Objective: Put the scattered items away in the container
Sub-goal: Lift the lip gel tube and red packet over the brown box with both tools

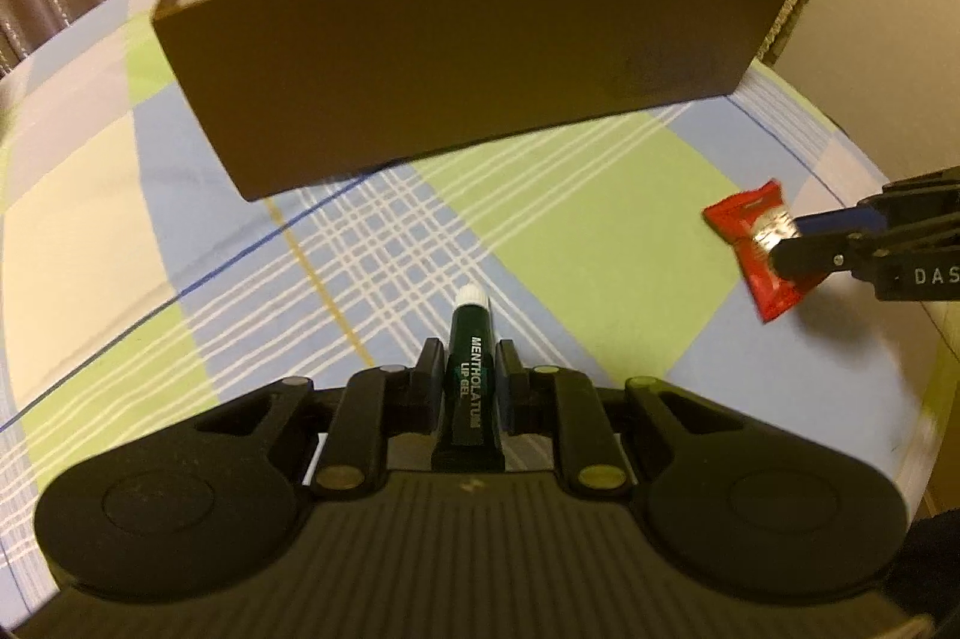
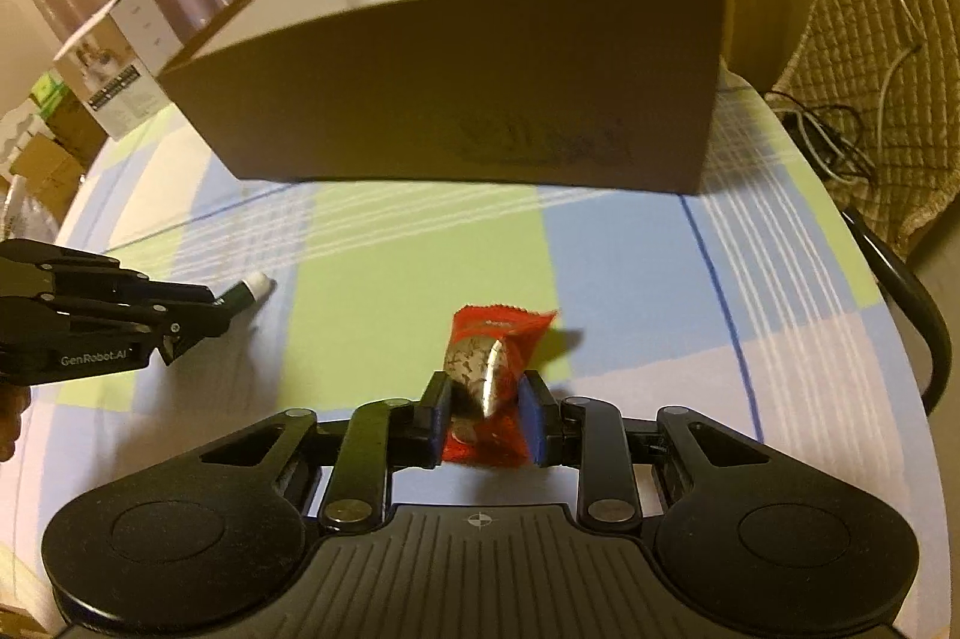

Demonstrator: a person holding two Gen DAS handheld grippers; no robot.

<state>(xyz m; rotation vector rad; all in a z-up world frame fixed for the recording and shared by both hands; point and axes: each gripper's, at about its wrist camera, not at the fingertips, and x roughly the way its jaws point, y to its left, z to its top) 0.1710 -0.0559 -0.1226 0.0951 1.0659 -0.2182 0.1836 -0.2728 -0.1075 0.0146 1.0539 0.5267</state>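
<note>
here, each part of the scene is labelled in turn.
left gripper (image 1: 470, 357): jaws pressed in on a dark green lip gel tube (image 1: 470, 369); white cap points away from the camera, toward the box.
right gripper (image 2: 485, 402): blue-padded jaws pinching a red snack packet (image 2: 489, 381), which stands between the pads with its crimped top edge toward the far side.
box (image 1: 456, 57): brown outside, white inside, open at the top; stands on the far part of the table, beyond both grippers.
table (image 1: 600, 243): covered by a cloth checked in green, blue and pale squares with white lines.
left wrist view: the packet (image 1: 757, 252) shows at the right edge, held by the other gripper (image 1: 786, 243).
right wrist view: the tube's cap (image 2: 255, 286) shows at the left, sticking out of the left gripper (image 2: 222, 309).
small carton (image 2: 114, 63): stands left of the box, at the table's far left edge.
</note>
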